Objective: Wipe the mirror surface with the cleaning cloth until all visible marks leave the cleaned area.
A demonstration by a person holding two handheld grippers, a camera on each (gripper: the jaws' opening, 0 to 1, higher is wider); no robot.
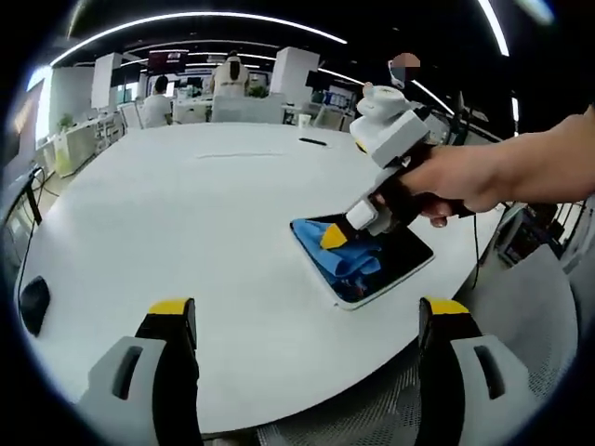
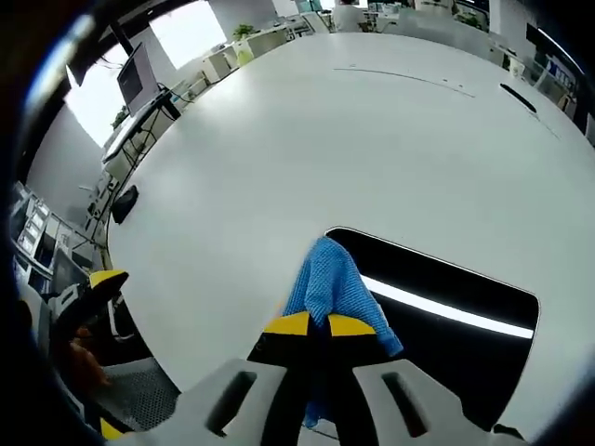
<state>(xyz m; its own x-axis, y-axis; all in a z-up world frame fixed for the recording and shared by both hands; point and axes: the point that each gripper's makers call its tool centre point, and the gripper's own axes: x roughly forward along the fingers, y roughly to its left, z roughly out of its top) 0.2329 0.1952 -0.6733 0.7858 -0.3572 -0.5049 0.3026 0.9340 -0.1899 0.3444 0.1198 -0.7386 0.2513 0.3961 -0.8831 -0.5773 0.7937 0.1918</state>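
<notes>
A rectangular mirror (image 1: 404,260) (image 2: 446,297) with a white rim lies flat on the white table, near its front right edge. A blue cleaning cloth (image 1: 346,257) (image 2: 333,283) rests on the mirror's left part. My right gripper (image 2: 319,324) (image 1: 337,236) is shut on the cloth and presses it onto the glass; a person's hand holds that gripper from the right. My left gripper (image 1: 307,311) hovers open over bare table in front of the mirror, with nothing between its yellow-tipped jaws.
The big white oval table (image 1: 186,214) (image 2: 307,130) stretches far back, with a thin dark object (image 1: 313,142) (image 2: 517,98) lying near its far side. Office chairs, desks and seated people stand beyond it. A mesh chair (image 1: 372,409) sits under the near edge.
</notes>
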